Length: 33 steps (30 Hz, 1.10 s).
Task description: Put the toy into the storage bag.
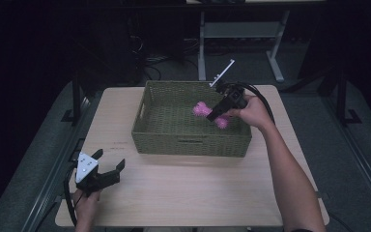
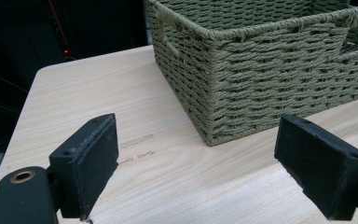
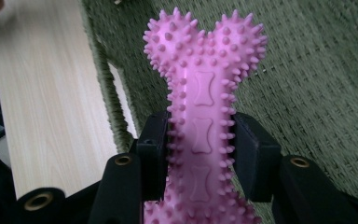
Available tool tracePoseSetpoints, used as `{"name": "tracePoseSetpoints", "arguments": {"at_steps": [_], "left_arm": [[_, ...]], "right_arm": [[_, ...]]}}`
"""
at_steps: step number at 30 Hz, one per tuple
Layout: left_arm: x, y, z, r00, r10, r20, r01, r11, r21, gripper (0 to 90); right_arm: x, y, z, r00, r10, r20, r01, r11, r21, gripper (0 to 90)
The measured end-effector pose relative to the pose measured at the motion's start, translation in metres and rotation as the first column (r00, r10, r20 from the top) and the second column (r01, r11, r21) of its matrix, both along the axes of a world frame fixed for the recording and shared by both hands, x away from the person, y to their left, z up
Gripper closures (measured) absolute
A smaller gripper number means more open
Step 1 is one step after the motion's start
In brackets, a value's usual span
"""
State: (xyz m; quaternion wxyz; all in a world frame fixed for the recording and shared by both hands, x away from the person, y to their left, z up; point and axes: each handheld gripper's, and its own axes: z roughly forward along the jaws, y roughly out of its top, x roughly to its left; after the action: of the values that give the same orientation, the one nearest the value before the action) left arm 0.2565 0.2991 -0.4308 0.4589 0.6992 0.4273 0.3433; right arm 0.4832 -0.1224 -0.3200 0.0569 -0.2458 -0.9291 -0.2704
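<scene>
Pink and studded with soft spikes, the bone toy (image 3: pixel 200 126) sits clamped across its narrow shank between the jaws of the right claw (image 3: pixel 200 144), whose black pads press on either side of the shaft while both knobbed ends stick out free, one lobed end pointing away from the camera toward the woven floor. In the high view the right claw (image 1: pixel 221 110) hangs inside the green wicker basket (image 1: pixel 166 140), in its right half near the far wall, with the toy (image 1: pixel 203 110) held just above or at the basket floor; I cannot tell whether it touches the weave. Whether the toy is being set in or lifted out cannot be read from this moment, so the sensible way to handle it is to keep the grip centred on the shank, hold the wrist steady, move straight up or down clear of the rim, and part the jaws only once the toy rests flat on the weave, since a rubbery spiked shape will likely roll or spring when let go. Farther out, the left claw (image 1: pixel 107 173) rests idle on the pale wood surface (image 1: pixel 183 193), near its front left corner, well apart from the basket, jaws spread wide with nothing between them and facing the basket's near corner (image 2: pixel 214 126).
</scene>
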Motion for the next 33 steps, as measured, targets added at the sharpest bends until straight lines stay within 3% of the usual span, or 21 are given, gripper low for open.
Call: {"name": "tracePoseSetpoints", "arguments": {"at_steps": [17, 33], "left_arm": [[0.0, 0.0, 0.0, 1.0, -0.001, 0.001, 0.001, 1.0, -0.001, 13.0], [0.0, -0.001, 0.0, 1.0, -0.003, 0.002, 0.003, 1.0, -0.001, 13.0]], "right_arm": [[0.009, 0.015, -0.021, 0.9995, 0.004, -0.03, -0.006, 0.999, -0.049, 57.7], [0.01, 0.012, -0.04, 0.998, -0.014, -0.062, 0.009, 0.997, -0.079, 57.7]]}}
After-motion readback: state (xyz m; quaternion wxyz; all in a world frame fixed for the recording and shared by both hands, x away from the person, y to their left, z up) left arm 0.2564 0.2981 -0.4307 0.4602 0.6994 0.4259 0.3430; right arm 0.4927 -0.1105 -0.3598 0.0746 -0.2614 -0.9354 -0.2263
